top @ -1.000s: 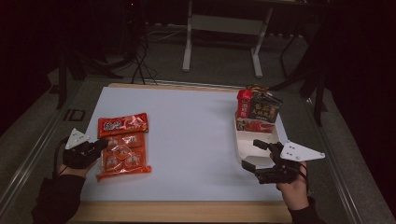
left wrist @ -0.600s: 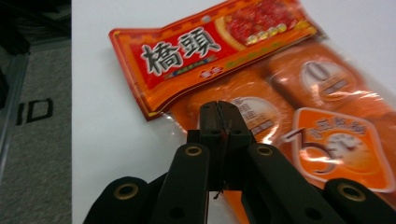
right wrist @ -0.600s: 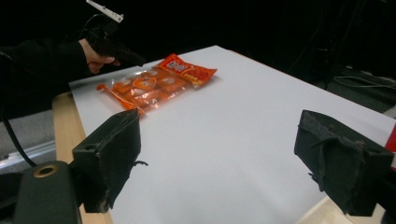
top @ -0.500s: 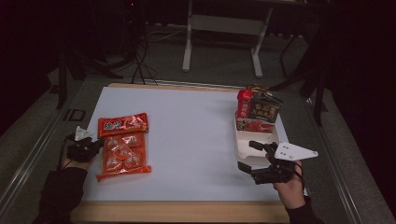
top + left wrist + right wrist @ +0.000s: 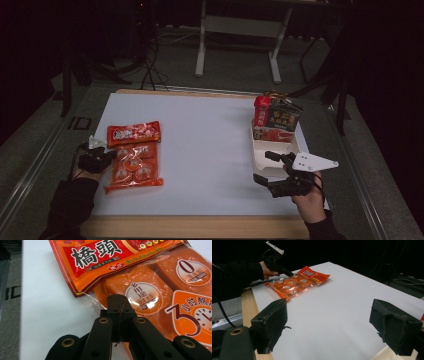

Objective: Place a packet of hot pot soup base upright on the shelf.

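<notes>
An orange packet of cubes (image 5: 134, 167) lies at the table's left, with a red packet (image 5: 134, 133) overlapping its far end. My left gripper (image 5: 109, 156) sits low at the orange packet's left edge. In the left gripper view its jaws are pressed together (image 5: 119, 305) on the clear margin of the orange packet (image 5: 150, 293), just below the red packet (image 5: 100, 257). My right gripper (image 5: 262, 167) stands open over bare table at the right, beside a white tray (image 5: 260, 152). The right gripper view looks between its wide-apart pads (image 5: 273, 322) to the packets (image 5: 294, 283) and the left gripper (image 5: 286, 272).
Red and dark boxes (image 5: 275, 119) stand upright at the tray's far end. The white table top (image 5: 205, 150) has a wooden front edge (image 5: 200, 226). Dark floor, cables and a metal stand leg (image 5: 202, 45) lie beyond the table.
The left gripper has come down onto the orange packet's left edge. The right gripper has stayed where it was, still open.
</notes>
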Demonstrator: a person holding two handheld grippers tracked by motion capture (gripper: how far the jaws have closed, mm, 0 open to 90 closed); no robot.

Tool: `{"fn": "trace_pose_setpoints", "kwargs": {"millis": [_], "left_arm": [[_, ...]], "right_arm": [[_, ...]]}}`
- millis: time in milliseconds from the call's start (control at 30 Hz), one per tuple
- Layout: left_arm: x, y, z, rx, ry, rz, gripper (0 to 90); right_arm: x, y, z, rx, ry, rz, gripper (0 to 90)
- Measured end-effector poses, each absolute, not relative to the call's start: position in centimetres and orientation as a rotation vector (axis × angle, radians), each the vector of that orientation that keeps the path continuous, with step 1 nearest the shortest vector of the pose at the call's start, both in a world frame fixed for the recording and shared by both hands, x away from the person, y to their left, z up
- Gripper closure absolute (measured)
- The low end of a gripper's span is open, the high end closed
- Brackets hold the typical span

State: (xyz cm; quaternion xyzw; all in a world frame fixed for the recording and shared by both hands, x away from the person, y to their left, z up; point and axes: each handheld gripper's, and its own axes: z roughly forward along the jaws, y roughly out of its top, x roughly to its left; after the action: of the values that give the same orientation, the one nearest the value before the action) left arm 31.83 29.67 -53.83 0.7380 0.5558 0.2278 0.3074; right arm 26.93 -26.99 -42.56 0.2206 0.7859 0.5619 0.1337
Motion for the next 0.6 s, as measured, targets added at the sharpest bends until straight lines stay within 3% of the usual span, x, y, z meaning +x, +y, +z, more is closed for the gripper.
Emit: {"fn": "trace_pose_setpoints", "kwargs": {"millis": [600], "left_arm": [[33.4, 20.6, -53.6, 2.081, 1.246, 0.510, 90.0]], "right_arm": [[26.9, -27.3, -42.6, 0.641, 2.276, 1.645, 14.6]]}}
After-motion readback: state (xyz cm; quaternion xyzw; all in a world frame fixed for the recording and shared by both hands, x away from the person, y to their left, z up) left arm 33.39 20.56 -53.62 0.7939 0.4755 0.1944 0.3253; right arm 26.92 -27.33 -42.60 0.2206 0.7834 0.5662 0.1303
